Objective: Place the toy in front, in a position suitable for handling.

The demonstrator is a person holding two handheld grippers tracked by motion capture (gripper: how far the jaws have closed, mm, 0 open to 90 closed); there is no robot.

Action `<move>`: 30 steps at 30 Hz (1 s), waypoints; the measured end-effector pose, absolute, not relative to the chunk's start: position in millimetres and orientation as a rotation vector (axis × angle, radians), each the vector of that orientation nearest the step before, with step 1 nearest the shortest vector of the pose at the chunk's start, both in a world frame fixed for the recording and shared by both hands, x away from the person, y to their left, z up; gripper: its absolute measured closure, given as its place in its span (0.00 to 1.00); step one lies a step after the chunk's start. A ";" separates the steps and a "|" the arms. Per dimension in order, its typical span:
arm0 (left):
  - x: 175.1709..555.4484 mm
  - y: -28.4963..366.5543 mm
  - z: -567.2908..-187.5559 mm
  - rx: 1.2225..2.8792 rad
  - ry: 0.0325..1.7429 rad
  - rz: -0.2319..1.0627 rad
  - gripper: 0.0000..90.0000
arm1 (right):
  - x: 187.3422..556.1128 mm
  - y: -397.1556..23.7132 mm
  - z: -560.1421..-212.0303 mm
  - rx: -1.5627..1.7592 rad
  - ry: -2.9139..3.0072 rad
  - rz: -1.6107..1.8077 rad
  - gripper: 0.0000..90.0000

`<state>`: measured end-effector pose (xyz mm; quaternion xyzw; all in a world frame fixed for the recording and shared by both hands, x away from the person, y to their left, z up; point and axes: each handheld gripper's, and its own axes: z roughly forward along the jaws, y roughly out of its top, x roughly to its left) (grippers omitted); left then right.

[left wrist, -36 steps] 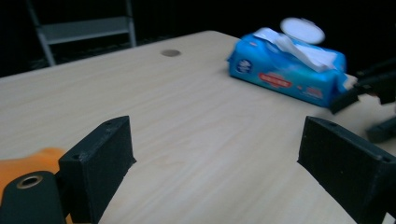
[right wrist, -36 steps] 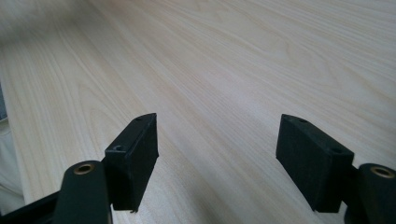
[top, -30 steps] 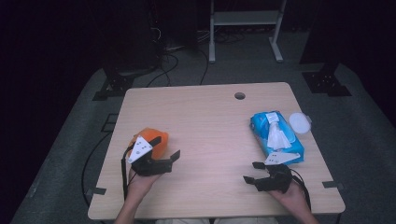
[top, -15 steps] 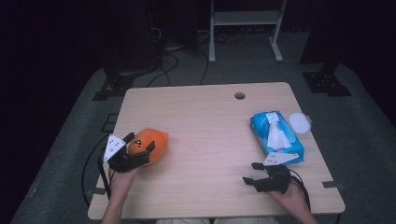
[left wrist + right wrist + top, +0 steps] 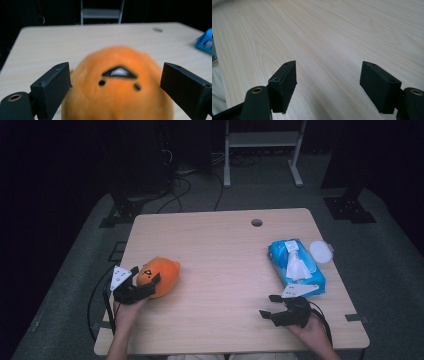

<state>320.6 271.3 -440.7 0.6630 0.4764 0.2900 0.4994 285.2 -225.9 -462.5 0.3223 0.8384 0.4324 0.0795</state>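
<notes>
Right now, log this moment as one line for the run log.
left hand-held gripper: open, jaws either side of orange plush toy | right hand-held gripper: open, nothing between jaws, over table | wipes pack: untouched

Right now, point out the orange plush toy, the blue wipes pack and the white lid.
orange plush toy (image 5: pixel 161 274), high view, its top.
blue wipes pack (image 5: pixel 279 251), high view, its blue wrapper.
white lid (image 5: pixel 320 251), high view, its centre.

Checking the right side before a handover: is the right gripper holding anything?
No: the right gripper stands open, with bare table between its jaws.
</notes>
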 end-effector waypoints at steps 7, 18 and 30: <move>323.3 265.6 -448.7 1.635 1.197 0.687 0.14 | 284.9 -223.0 -464.0 0.960 2.521 1.284 0.32; 320.1 263.7 -443.2 1.664 1.207 0.692 0.40 | 286.9 -223.2 -464.1 0.965 2.520 1.286 0.32; 309.3 258.5 -427.9 1.571 1.170 0.649 0.52 | 286.7 -223.9 -461.5 0.953 2.518 1.300 0.32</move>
